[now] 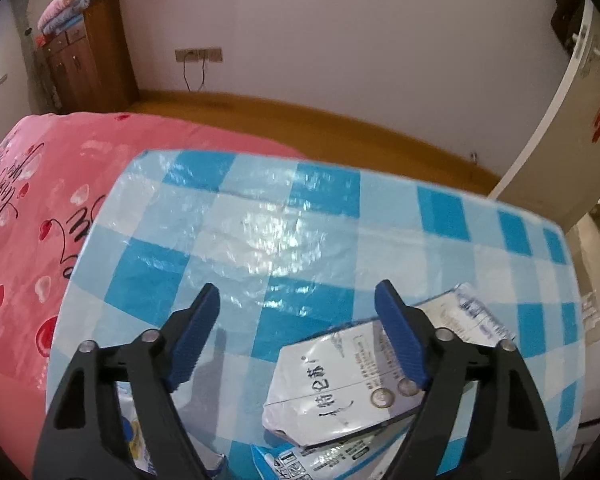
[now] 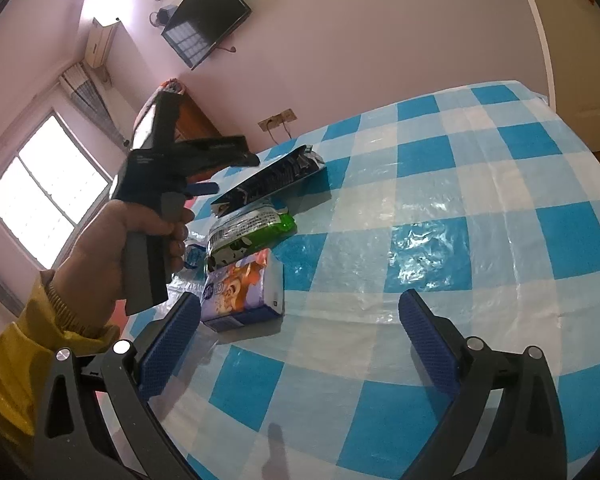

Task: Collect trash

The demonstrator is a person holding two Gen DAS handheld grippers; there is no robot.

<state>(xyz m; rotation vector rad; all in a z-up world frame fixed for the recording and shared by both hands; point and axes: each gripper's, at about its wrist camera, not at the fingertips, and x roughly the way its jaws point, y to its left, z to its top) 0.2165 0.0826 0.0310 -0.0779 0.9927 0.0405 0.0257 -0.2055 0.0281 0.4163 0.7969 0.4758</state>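
The desk [image 2: 440, 184], under a blue-and-white checked plastic cover, is bare over most of its right and far parts, with its far edge meeting a wooden floor [image 1: 300, 120] and a pink bed [image 1: 40, 200] just beside its left edge. The trash sits clustered near the left edge: a dark wrapper [image 2: 272, 180], a green packet [image 2: 252, 232] and a purple tissue pack [image 2: 244, 292]. The left hand-held gripper [image 1: 298, 300] hangs with jaws apart over a white carton [image 1: 340, 384] printed with Chinese characters, possibly touching it. The right hand-held gripper [image 2: 300, 320] stands wide and empty.
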